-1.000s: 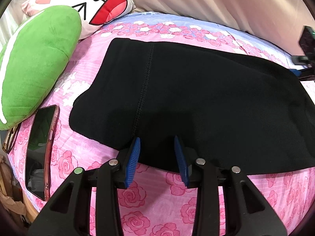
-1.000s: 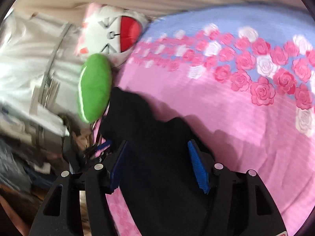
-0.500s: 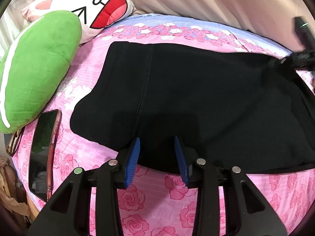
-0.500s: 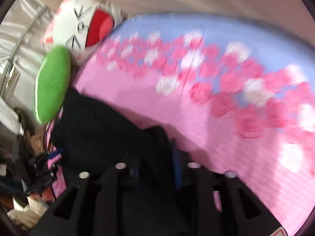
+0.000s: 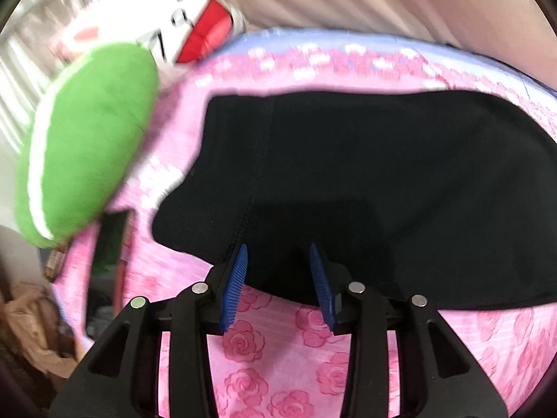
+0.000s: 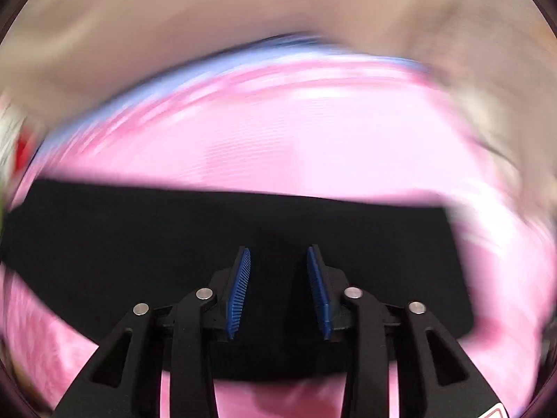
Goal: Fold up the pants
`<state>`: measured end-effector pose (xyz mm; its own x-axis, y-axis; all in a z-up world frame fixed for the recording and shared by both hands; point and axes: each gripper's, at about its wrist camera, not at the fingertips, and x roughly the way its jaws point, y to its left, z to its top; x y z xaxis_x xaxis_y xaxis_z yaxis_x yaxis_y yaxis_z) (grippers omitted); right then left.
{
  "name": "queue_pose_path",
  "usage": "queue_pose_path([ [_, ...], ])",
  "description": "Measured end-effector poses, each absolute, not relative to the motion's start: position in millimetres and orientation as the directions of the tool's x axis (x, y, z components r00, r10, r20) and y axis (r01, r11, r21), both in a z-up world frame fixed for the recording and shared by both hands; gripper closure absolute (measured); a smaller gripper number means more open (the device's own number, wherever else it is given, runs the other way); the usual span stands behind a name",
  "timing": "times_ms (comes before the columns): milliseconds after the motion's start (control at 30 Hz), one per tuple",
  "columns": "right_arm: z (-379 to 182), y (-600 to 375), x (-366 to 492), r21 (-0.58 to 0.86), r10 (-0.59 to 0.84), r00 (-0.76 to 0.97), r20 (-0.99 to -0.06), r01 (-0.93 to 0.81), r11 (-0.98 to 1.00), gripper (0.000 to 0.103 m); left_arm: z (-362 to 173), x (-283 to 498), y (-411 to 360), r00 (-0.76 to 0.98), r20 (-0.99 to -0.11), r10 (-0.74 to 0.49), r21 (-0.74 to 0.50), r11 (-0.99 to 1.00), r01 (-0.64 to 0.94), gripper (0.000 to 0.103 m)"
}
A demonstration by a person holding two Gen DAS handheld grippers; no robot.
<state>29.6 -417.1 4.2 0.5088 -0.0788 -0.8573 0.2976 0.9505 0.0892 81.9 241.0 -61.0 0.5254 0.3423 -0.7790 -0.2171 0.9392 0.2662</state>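
- Pants (image 5: 365, 188): black, lying flat on the bed (image 5: 278, 365), which carries a pink rose-print sheet. The garment is spread wide across the sheet, and a stitched seam runs up it from the near edge.
- Left gripper (image 5: 278, 261): positioned at the near edge of the pants. The blue ribbed fingers (image 5: 235, 289) stand apart, with a clear gap between them. Their tips overlap the near hem in the left wrist view; neither pad presses the fabric, and whether they touch it cannot be told.
- Right gripper (image 6: 278, 261): positioned over the pants in the right wrist view, which is heavily motion-blurred. The blue fingers (image 6: 240, 292) stand apart and are opening. Black fabric shows behind the gap; no fold is pinched between the pads.
- Phone (image 5: 109, 237): a dark slab, blurred, on the sheet to the left of the pants, partly under the green cushion.
- Green cushion (image 5: 87, 139): left of the pants, near the bed edge, apart from the garment.
- White cushion (image 5: 181, 24): printed with a red mouth, behind the green cushion at the far left corner.
- Curtain (image 5: 383, 0): beige, hanging beyond the far edge of the bed.
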Motion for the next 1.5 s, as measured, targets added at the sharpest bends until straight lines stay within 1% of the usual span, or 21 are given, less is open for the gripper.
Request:
queue_pose_path([
  [33, 14, -445, 6, 0.072, -0.140, 0.522, -0.841, 0.365, 0.928, 0.063, -53, 80, 232, 0.543, -0.754, 0.370, 0.294, 0.929, -0.225, 0.066],
  [67, 17, -462, -8, 0.073, -0.162, 0.526, -0.835, 0.396, 0.915, 0.053, -43, 77, 219, 0.572, -0.721, 0.391, 0.314, 0.920, -0.232, 0.064],
  [133, 9, -487, -23, 0.109, -0.143, 0.511, -0.848, 0.431, 0.896, 0.045, -25, 72, 196, 0.621, -0.690, 0.372, 0.295, 0.928, -0.228, 0.050],
  [300, -33, -511, -25, 0.217, -0.019, 0.505, -0.863, 0.405, 0.888, 0.044, -1, 66, 131, 0.687, -0.691, 0.227, 0.186, 0.973, -0.134, 0.048],
  [333, -34, -508, -22, 0.244, -0.002, 0.529, -0.849, 0.395, 0.886, 0.050, -1, 67, 123, 0.687, -0.698, 0.204, 0.172, 0.978, -0.116, 0.048],
  [367, -39, -517, -23, 0.248, 0.005, 0.534, -0.846, 0.384, 0.889, 0.082, -2, 68, 112, 0.685, -0.706, 0.180, 0.157, 0.983, -0.097, 0.048],
  [433, -34, -518, -16, 0.273, 0.033, 0.545, -0.838, 0.365, 0.890, 0.089, -4, 71, 96, 0.683, -0.712, 0.165, 0.155, 0.985, -0.077, 0.048],
  [533, -22, -541, -18, 0.283, 0.011, 0.584, -0.812, 0.377, 0.882, 0.091, -9, 71, 79, 0.674, -0.723, 0.151, 0.160, 0.986, -0.049, 0.048],
  [567, -33, -547, -16, 0.239, -0.019, 0.541, -0.841, 0.403, 0.883, 0.089, -12, 71, 76, 0.670, -0.726, 0.155, 0.168, 0.985, -0.045, 0.048],
  [600, -37, -552, -20, 0.293, 0.027, 0.565, -0.825, 0.385, 0.875, 0.087, -15, 71, 74, 0.664, -0.731, 0.160, 0.177, 0.983, -0.043, 0.048],
  [667, -30, -557, -28, 0.350, 0.069, 0.569, -0.820, 0.402, 0.846, 0.064, -17, 67, 71, 0.653, -0.740, 0.162, 0.176, 0.983, -0.045, 0.048],
  [700, -24, -556, -33, 0.350, 0.058, 0.581, -0.812, 0.405, 0.844, 0.058, -18, 66, 71, 0.649, -0.744, 0.159, 0.170, 0.984, -0.046, 0.048],
  [733, -22, -554, -36, 0.345, 0.050, 0.589, -0.806, 0.400, 0.849, 0.046, -19, 65, 70, 0.646, -0.748, 0.154, 0.164, 0.985, -0.045, 0.048],
  [767, -24, -552, -36, 0.343, 0.058, 0.587, -0.808, 0.388, 0.855, 0.040, -21, 66, 74, 0.644, -0.750, 0.153, 0.163, 0.986, -0.045, 0.047],
  [833, -37, -547, -31, 0.341, 0.082, 0.560, -0.825, 0.376, 0.862, 0.039, -23, 66, 73, 0.644, -0.751, 0.149, 0.161, 0.986, -0.041, 0.043],
  [933, -33, -520, -18, 0.285, 0.087, 0.533, -0.841, 0.300, 0.910, 0.054, -24, 65, 74, 0.644, -0.754, 0.128, 0.138, 0.990, -0.036, 0.043],
  [967, -33, -515, -17, 0.276, 0.088, 0.529, -0.844, 0.287, 0.917, 0.082, -24, 65, 76, 0.645, -0.755, 0.119, 0.129, 0.991, -0.032, 0.043],
  [1000, -33, -509, -13, 0.299, 0.126, 0.526, -0.841, 0.260, 0.918, 0.083, -25, 65, 78, 0.645, -0.755, 0.116, 0.123, 0.992, -0.034, 0.043],
  [1067, -25, -504, -10, 0.269, 0.094, 0.519, -0.850, 0.274, 0.923, 0.086, -27, 65, 83, 0.644, -0.757, 0.112, 0.118, 0.992, -0.034, 0.043],
  [1233, 34, -480, -18, 0.336, 0.121, 0.620, -0.775, 0.242, 0.910, 0.086, -30, 63, 115, 0.643, -0.756, 0.121, 0.107, 0.992, -0.062, 0.043],
  [1500, 83, -286, 60, 0.491, 0.471, 0.571, -0.672, -0.133, 0.861, 0.085, -38, 62, 175, 0.649, -0.758, 0.068, 0.004, 0.995, -0.100, 0.043],
])
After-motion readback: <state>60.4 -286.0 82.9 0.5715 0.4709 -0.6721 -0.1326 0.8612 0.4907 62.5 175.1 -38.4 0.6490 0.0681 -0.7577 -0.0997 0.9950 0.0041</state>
